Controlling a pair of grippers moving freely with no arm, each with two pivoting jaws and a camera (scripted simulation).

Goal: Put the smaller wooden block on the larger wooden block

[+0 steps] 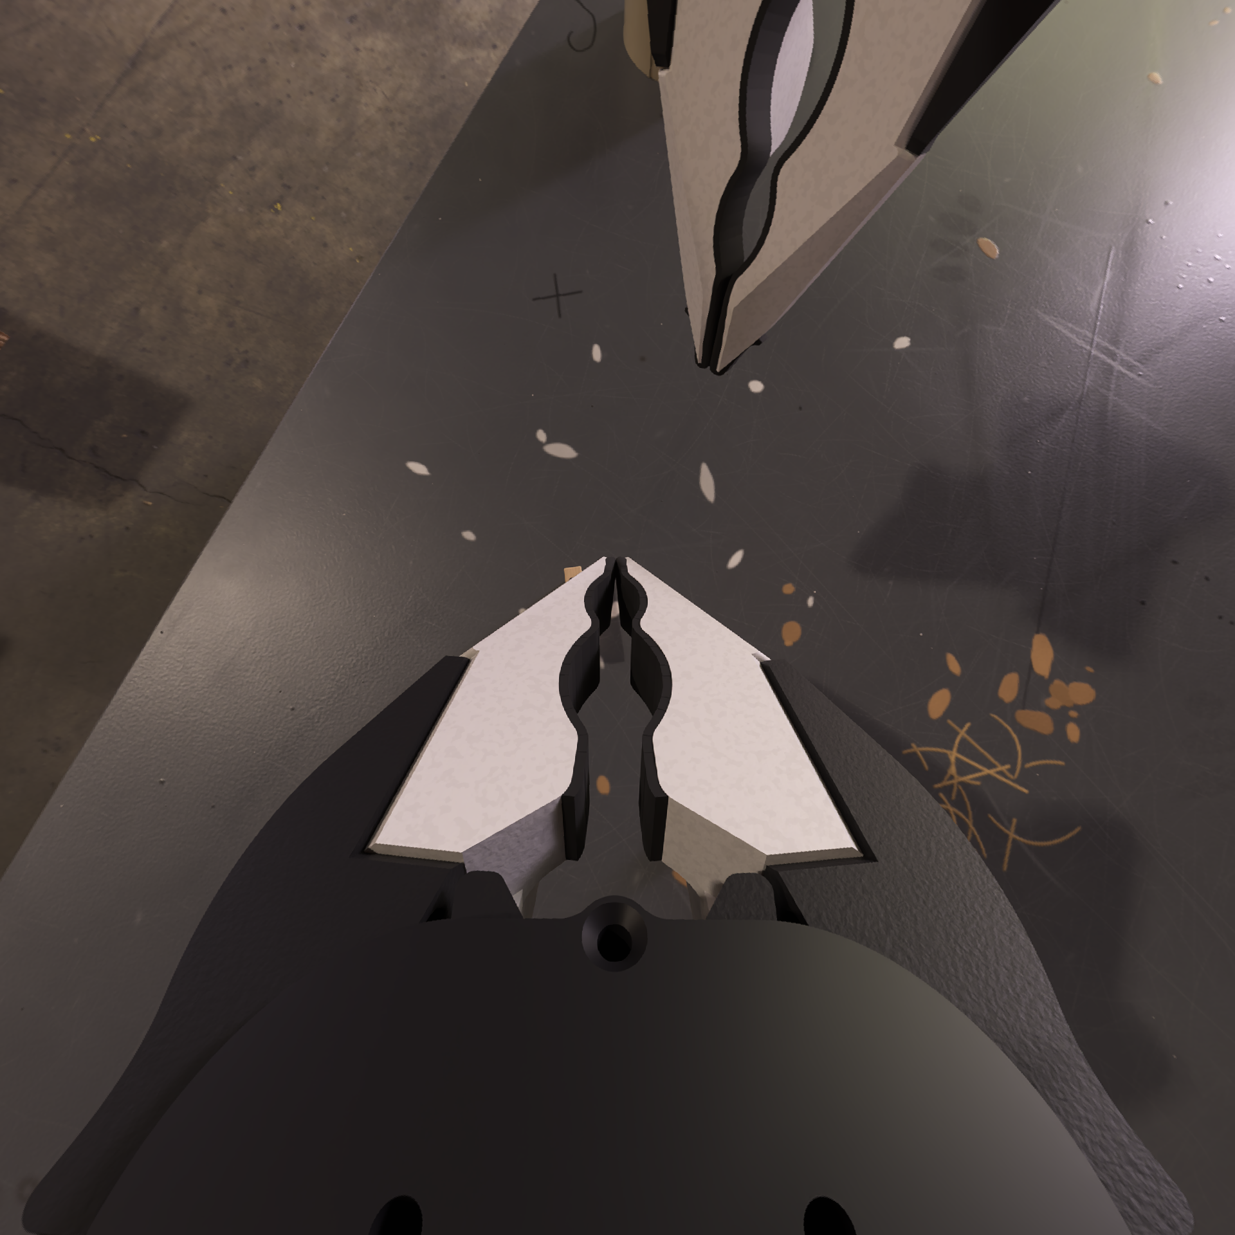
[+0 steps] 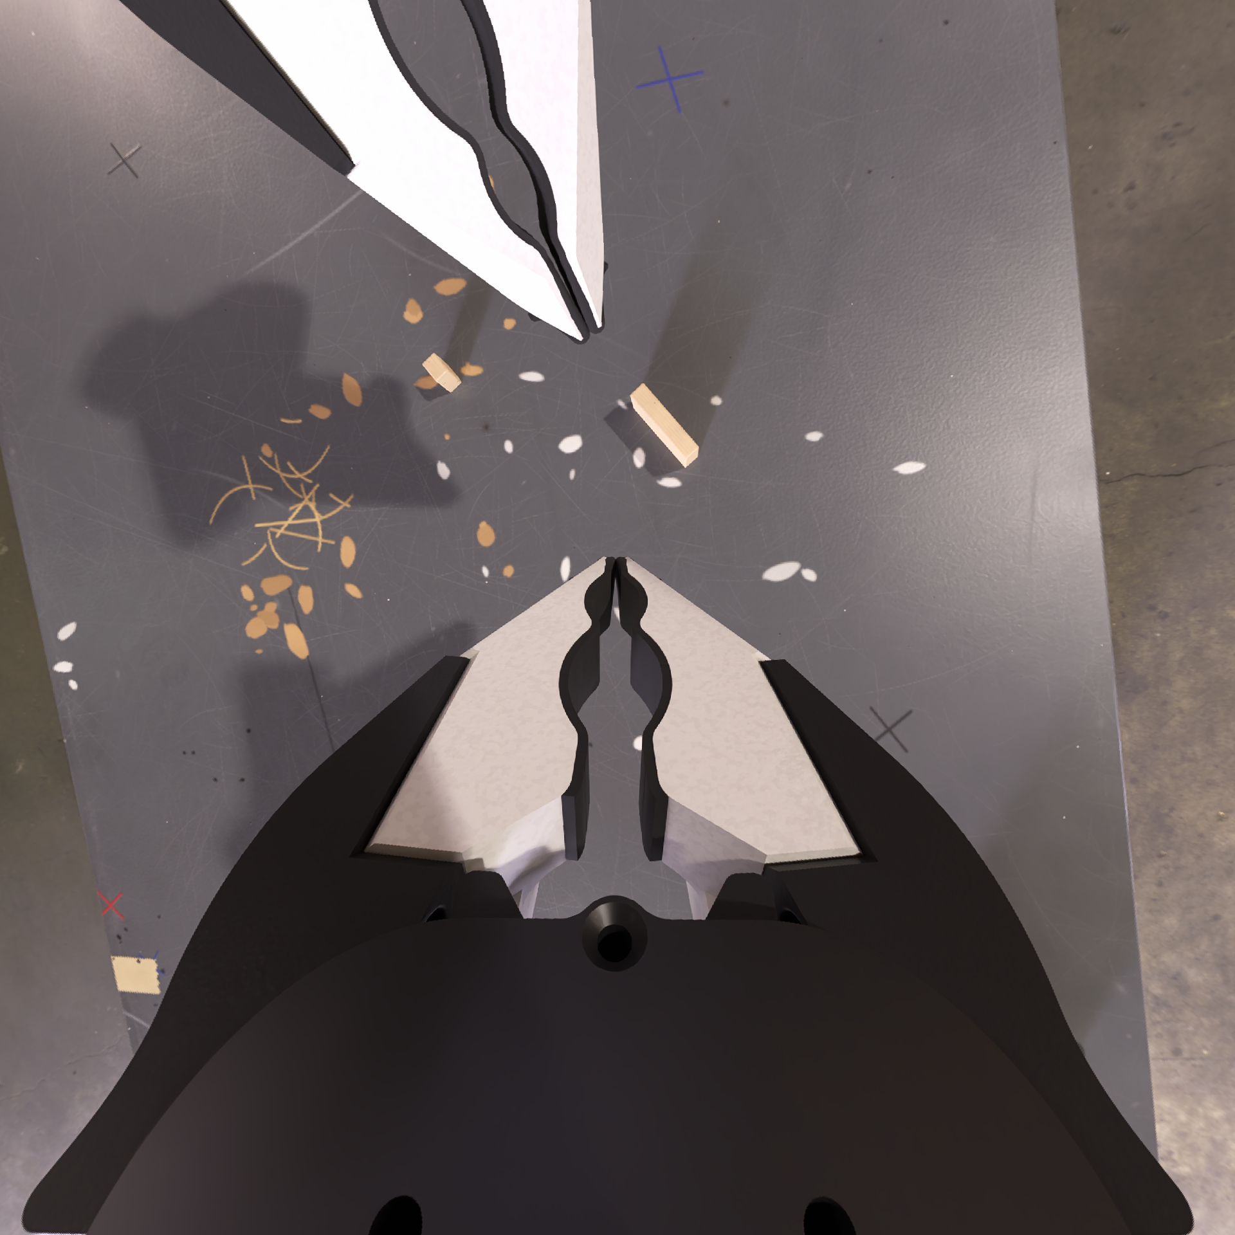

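1. Smaller wooden block [image 2: 441,371]: a pale, short piece was recorded lying on the dark grey desk [image 2: 902,301], among orange flecks, left of the scene's middle in the right wrist view. It was judged light, rigid and dry-surfaced, unlikely to slip or to be crushed.

2. Larger wooden block [image 2: 664,424]: a pale elongated bar was noted flat on the desk, near the smaller one but clearly apart from it, lying diagonally. It was judged stiff, with a flat top face narrow enough that placement would call for care.

3. Suggested hold: the smaller block was considered best taken across its two opposite long sides, near the middle, so that it stays level.

4. Left hand-held gripper [image 1: 615,561]: its fingertips were seen brought together, with nothing between them; only a pale sliver, perhaps a block, showed beside its left finger.

5. Right hand-held gripper [image 2: 613,561]: its fingertips were likewise pressed together and empty, above the desk and short of both blocks.

6. Surroundings: white flecks [image 2: 570,443] and thin tan shavings [image 2: 294,514] were noted scattered on the desk.
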